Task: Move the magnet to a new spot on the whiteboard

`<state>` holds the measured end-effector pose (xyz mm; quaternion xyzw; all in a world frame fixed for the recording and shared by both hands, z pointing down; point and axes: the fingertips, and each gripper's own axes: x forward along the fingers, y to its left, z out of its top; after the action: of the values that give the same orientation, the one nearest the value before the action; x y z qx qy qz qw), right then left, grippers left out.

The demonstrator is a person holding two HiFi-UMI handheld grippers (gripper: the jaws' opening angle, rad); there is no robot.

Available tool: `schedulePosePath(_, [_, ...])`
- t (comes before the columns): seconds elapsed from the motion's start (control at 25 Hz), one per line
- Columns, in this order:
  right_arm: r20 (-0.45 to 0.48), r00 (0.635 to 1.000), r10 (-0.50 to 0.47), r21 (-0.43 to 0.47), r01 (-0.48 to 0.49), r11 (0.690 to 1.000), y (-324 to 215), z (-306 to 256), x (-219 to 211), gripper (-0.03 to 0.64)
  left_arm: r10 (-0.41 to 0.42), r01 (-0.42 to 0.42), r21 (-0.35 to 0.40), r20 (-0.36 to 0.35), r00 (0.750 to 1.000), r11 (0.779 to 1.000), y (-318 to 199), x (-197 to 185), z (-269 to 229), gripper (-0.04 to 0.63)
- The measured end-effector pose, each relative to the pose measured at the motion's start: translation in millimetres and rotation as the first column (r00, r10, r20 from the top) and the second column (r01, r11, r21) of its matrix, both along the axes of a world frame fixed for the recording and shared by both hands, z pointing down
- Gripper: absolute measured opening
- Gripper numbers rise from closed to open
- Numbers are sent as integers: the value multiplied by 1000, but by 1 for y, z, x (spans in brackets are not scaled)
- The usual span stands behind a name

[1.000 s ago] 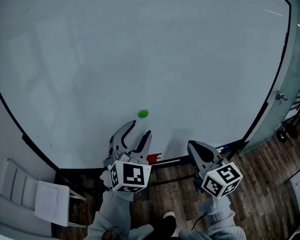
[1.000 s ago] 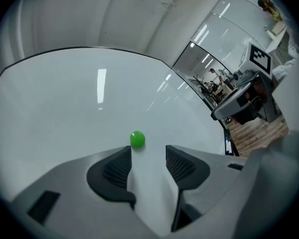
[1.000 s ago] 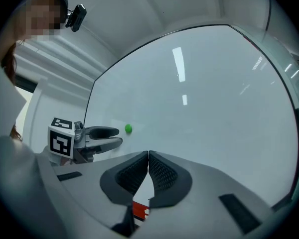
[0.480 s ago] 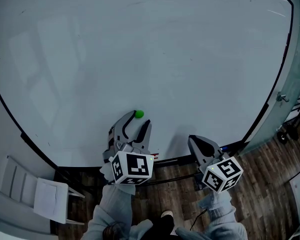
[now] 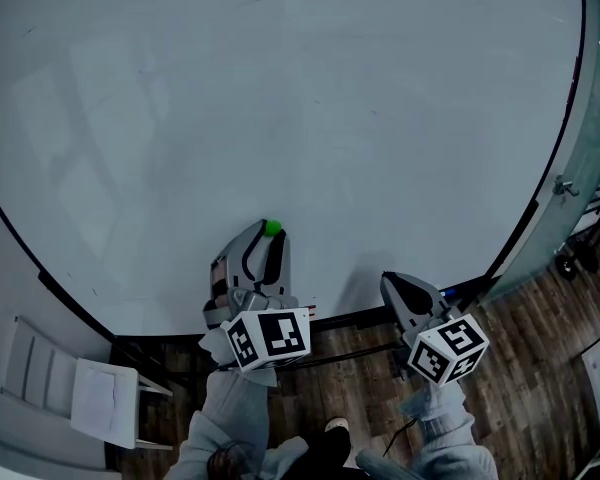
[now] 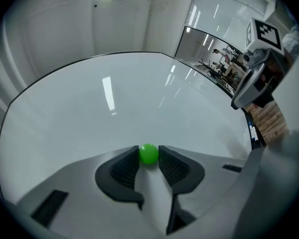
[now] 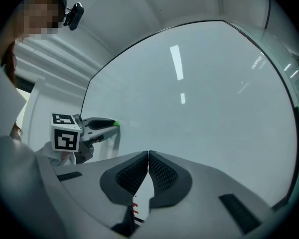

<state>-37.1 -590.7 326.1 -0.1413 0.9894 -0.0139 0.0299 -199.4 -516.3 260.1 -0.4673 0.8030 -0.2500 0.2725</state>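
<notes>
A small green ball-shaped magnet (image 5: 272, 227) sticks to the large whiteboard (image 5: 300, 98) low down, near its bottom edge. My left gripper (image 5: 267, 236) reaches up to it; its jaws have just been closing and now pinch the magnet (image 6: 149, 154) between both pads. In the right gripper view the same grip shows at the left, green tip (image 7: 117, 124) against the board (image 7: 204, 83). My right gripper (image 5: 398, 286) hangs lower right, near the board's bottom frame, shut with its tips (image 7: 148, 156) touching and nothing between them.
The board's dark frame and marker ledge (image 5: 360, 320) run just under both grippers. A white chair (image 5: 80, 393) stands at the lower left. A glass door with a metal handle (image 5: 563, 188) borders the board on the right, above wooden floor (image 5: 520, 388).
The left gripper moved up to the magnet and its jaws went from wide open to closed around it. The right gripper barely shifted.
</notes>
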Motion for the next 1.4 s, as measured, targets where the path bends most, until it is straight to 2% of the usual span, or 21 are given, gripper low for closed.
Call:
schedulePosePath(0.32, [-3,1000,17,-5,-17,1000,4,3,3,28,16,-16,9,-1,1000,1000,0,0,1,123])
schedulePosePath(0.52, [-4,999,37,-5,-37,999,10,4,8,29,38,-38,11,27,999,999,8,10,0,123])
schedulePosePath(0.84, [4,998,63,0,-63,998,23,2,13,28,81,-81,0,4,997,997,21,19,9,123])
schedulePosePath(1.4, [36,999,21,21,-22,1000,59,-17,-18,28,29,-29,16,-26,999,999,80,-18,7,123])
